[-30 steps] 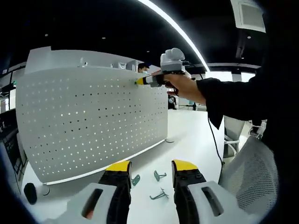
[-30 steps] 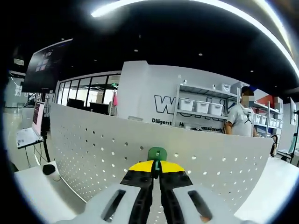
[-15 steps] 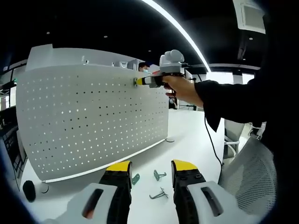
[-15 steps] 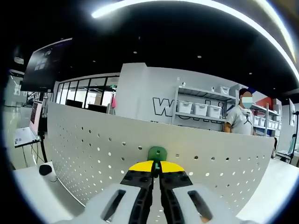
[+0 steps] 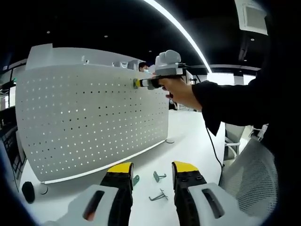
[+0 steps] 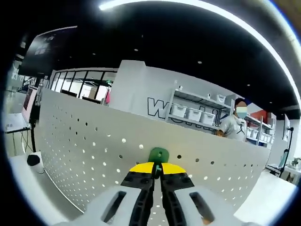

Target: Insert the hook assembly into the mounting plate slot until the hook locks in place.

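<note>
A white perforated mounting plate stands upright on the white table. In the left gripper view my right gripper is held by a hand at the plate's upper right, its yellow tips against the holes. In the right gripper view that gripper is shut on a green hook, which sits right at the plate near its top edge. My left gripper hangs open low over the table, nothing between its jaws. Three loose metal hooks lie on the table just beyond it.
A person's dark sleeve and a mesh chair fill the right side. A small round foot stands at the plate's far end. Behind the plate a person stands by shelves with white bins.
The right gripper with the green hook has moved a little left along the plate's top and closer to it. The left gripper has stayed put.
</note>
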### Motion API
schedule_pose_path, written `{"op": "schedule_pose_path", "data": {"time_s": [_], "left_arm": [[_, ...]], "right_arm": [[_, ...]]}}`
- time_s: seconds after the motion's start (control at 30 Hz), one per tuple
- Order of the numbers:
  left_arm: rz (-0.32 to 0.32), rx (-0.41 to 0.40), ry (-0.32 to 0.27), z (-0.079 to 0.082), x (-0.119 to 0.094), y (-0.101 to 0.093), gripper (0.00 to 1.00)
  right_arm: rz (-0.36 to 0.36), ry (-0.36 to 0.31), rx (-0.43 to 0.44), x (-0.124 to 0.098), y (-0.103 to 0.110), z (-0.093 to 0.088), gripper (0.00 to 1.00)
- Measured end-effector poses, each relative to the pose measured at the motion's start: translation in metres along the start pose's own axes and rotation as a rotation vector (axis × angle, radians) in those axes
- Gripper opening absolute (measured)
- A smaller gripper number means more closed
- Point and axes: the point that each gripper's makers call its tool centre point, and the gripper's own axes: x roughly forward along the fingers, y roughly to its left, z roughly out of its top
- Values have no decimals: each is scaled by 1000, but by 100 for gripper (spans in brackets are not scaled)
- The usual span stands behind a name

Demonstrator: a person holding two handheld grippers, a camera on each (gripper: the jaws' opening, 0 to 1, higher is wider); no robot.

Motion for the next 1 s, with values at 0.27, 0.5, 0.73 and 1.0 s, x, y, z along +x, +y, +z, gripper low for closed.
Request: {"op": "schedule_pose_path", "data": {"time_s": [0.27, 0.5, 0.73, 1.0], "left_arm": [[1, 3, -6, 2, 0, 1, 34], [-5, -7, -3, 1, 0, 0, 34], [-19, 3, 23, -5, 3, -4, 34], [-32, 4, 46, -11, 5, -7, 33]], "right_arm": [[20, 14, 32, -8, -3, -9, 8], [21, 47, 57, -38, -11, -33, 11], [29, 90, 127, -86, -15, -67, 12], [113, 182, 165, -143, 20, -116, 12]]}}
